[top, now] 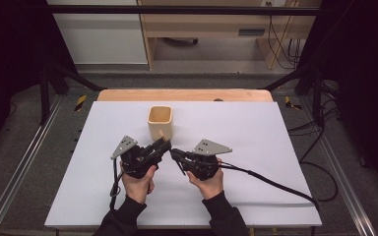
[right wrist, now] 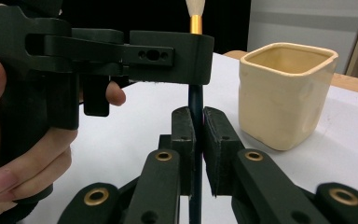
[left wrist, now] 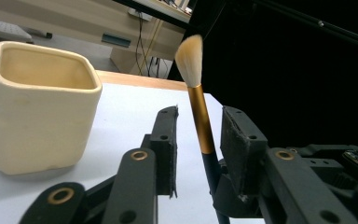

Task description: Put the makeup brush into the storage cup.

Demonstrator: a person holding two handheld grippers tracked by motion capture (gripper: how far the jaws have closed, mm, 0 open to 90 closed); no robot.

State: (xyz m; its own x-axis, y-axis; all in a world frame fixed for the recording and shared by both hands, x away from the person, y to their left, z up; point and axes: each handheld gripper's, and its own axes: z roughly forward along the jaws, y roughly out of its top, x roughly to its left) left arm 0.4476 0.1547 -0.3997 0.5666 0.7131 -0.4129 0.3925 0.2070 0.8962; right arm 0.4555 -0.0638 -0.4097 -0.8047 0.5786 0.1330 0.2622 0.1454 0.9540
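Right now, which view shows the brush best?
The left gripper view: the brush stands upright, bristles, gold band and dark handle all clear. The right gripper view shows its handle pinched by the right gripper, tip cut off. The high view barely shows it.

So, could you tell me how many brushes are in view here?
1: the brush stands upright, clamped in the right gripper, its gold ferrule between the left gripper jaws, beside the cup.
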